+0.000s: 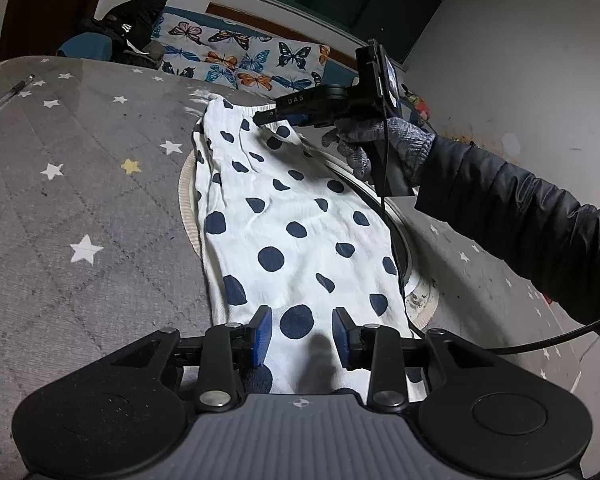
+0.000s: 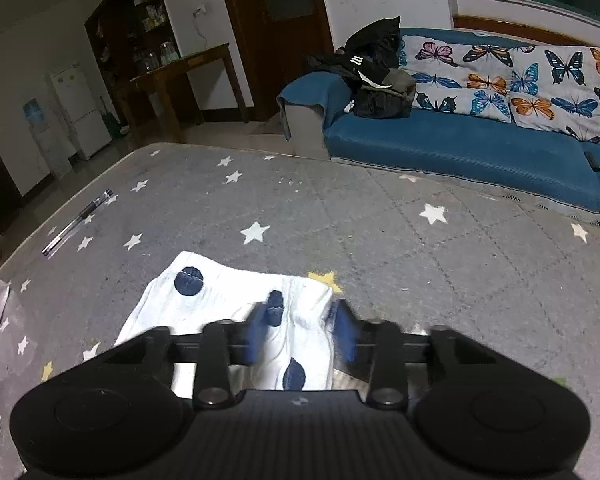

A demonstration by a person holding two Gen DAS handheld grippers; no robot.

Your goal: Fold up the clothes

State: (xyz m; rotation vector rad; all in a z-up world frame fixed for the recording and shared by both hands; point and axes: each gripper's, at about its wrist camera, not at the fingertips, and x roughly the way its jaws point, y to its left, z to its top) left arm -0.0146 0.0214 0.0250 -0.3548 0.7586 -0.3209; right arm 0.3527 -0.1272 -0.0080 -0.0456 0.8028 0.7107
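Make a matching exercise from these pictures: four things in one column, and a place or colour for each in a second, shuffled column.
1. polka-dot garment
2. pen
3. butterfly cushions
4. black jacket

a. at the tablecloth's far left edge
b. heaped on the sofa's arm end
c. white with navy dots
d. along the sofa back

Pairs: 1-c, 2-a, 3-d, 4-b

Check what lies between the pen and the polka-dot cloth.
Nothing but bare star-print mat. In the right wrist view, the pen lies near the mat's left edge, and only grey mat with white stars separates it from the cloth. The left wrist view agrees.
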